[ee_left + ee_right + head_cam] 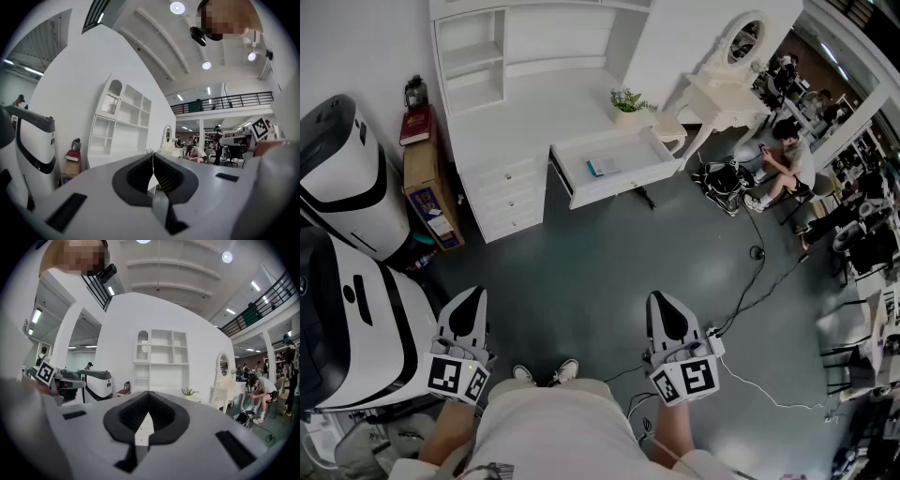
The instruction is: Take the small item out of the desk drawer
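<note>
While both are well short of the worktop (534, 112), left tongs (472, 298) and right tongs (662, 302) are held closed and empty. Item (602, 168): lying in the open drawer (628, 186), far centre. Risk: if the tongs are not opened before arrival, the item may be knocked deeper.

We face the desk (534, 122) across the floor, its drawer (637, 155) pulled out toward us at the right end, with a small item (602, 168) lying inside. A potted plant (628, 103) sits on the desktop just behind the drawer. Left of the desk, a book (415, 127) rests on a low cabinet (420, 171); to the right stands a dressing table (722, 94).
</note>
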